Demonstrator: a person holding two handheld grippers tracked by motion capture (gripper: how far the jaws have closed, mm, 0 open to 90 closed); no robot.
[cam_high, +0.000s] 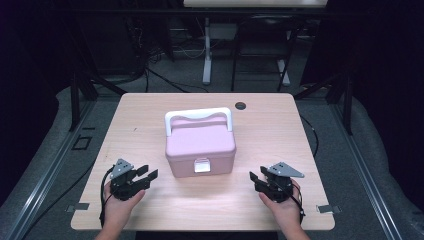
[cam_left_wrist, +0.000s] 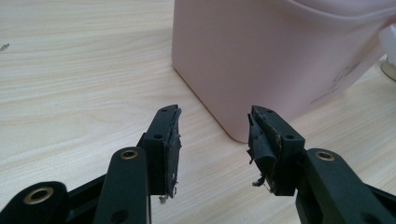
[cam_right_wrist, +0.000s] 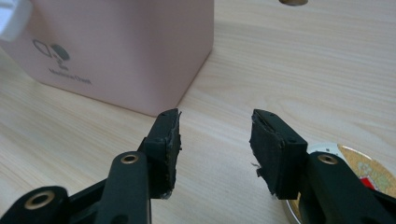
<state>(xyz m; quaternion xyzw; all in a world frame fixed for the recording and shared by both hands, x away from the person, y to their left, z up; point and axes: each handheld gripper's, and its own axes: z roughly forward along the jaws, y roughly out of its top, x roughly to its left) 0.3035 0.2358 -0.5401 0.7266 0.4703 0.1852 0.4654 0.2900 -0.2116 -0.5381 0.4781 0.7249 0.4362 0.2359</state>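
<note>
The left tool (cam_high: 144, 176) is held low over the bench (cam_high: 260, 205) near the front edge, its jaws spread apart with nothing between them. In the left gripper view the worn black pads (cam_left_wrist: 170, 149) are seen clear of any surface, and the near corner of the pink box (cam_left_wrist: 261, 60) lies just ahead, apart from the jaw tips. The right tool (cam_high: 259, 181) is held the same way on the other side: jaws wide apart, empty, touching nothing. In the right gripper view the box (cam_right_wrist: 126, 51) is met ahead and to the left, its corner near but not touched, while part of a round gold disc (cam_right_wrist: 359, 175) is seen behind the right jaw.

From above, the box (cam_high: 200, 145) stands at the middle of the bench, between the two tools and farther from the person. Its long axis runs side to side, its white latch (cam_high: 202, 165) faces the person, and its white handle (cam_high: 199, 116) is folded toward the far side. The lid appears shut. Both tools are about equally near, each angled inward at a front corner; the latch is judged reachable from either side, with an inward and forward move called for.
</note>
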